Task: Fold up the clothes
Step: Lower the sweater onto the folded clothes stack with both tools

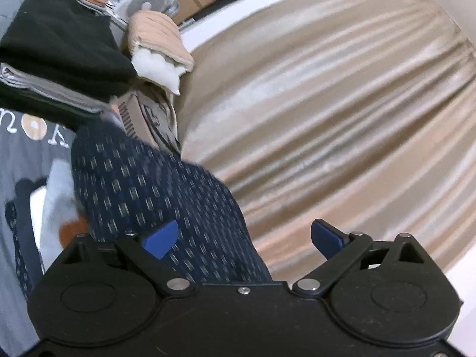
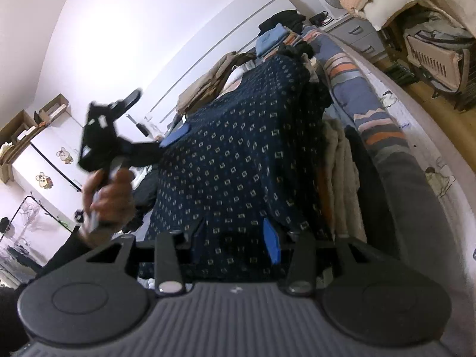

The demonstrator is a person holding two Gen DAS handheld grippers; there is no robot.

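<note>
Looking along the left gripper point(image 1: 242, 239), the view shows its two blue-tipped fingers spread wide, nothing pinched between them. One blue pad point(image 1: 160, 238) lies against a dark navy garment point(image 1: 148, 184), a soft woven cloth printed with small pale and blue dashes, which bulges up in a rounded hump just ahead of the gripper. Behind it hangs a beige curtain point(image 1: 327, 113) in long, shiny pleats. To the left lies a grey cloth point(image 1: 26, 160) with a printed cartoon figure and letters. Above that sits a stack of folded clothes point(image 1: 50, 59), black on top with grey layers beneath. A peach ribbed cushion point(image 1: 157, 35) spills white stuffing, and a white fan point(image 1: 148, 0) stands behind it.

From the right wrist, the navy garment is stretched out in the air above a bed point(image 2: 401, 95), its square print sharp. The right gripper point(image 2: 238, 238) is pressed together on the garment's near edge; one blue pad point(image 2: 272, 241) shows against the cloth. A hand point(image 2: 110, 196) holds the left gripper at the garment's far corner. Beneath it lie a striped blue, orange and grey blanket point(image 2: 348, 71) and crumpled beige clothes point(image 2: 339, 160). A plastic basket point(image 2: 431, 56) sits on the wooden floor point(image 2: 416, 89); what it holds I cannot tell.
</note>
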